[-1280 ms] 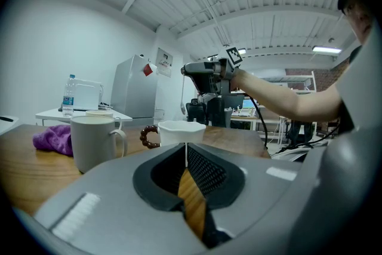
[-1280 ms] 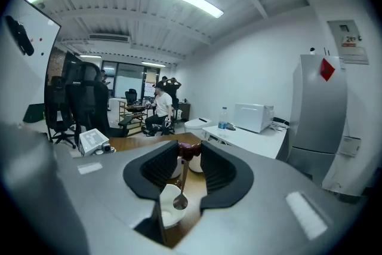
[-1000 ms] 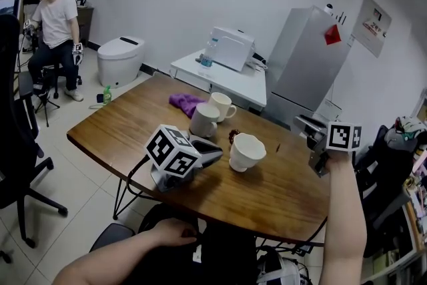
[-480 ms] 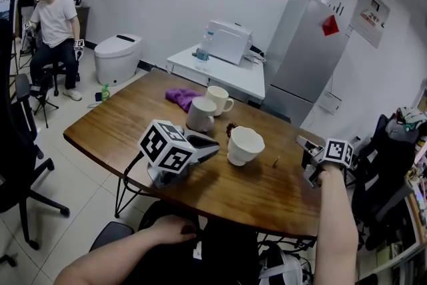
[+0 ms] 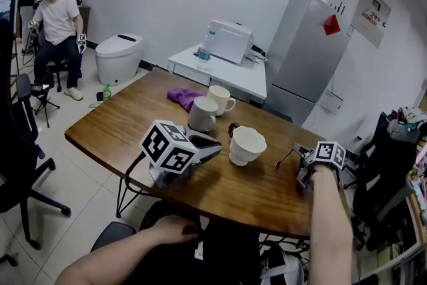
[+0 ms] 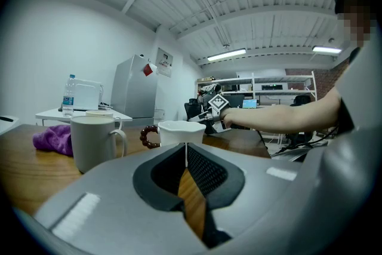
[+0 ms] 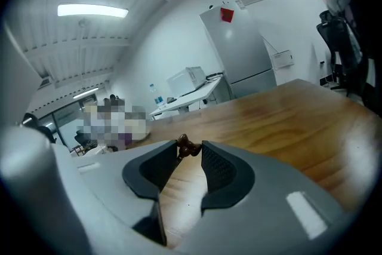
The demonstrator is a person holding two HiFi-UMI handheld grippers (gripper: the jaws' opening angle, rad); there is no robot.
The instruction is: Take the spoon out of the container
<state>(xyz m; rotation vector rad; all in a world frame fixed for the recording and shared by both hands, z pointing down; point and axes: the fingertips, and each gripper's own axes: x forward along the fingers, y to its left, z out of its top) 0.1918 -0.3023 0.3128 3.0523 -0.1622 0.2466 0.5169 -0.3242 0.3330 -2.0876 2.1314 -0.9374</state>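
Now the right gripper [image 7: 190,150] has the brown end of the spoon [image 5: 284,159] pinched between its jaw tips, and those jaws are opening. Outward from there, the spoon sits low over the wooden table [image 5: 253,200], out of the white cup [image 5: 246,145] and just to its right. Over on the other side the left gripper [image 5: 212,147] lies on the table, jaws together on nothing, with a pale mug [image 5: 203,117] and a purple cloth [image 5: 183,98] beyond it
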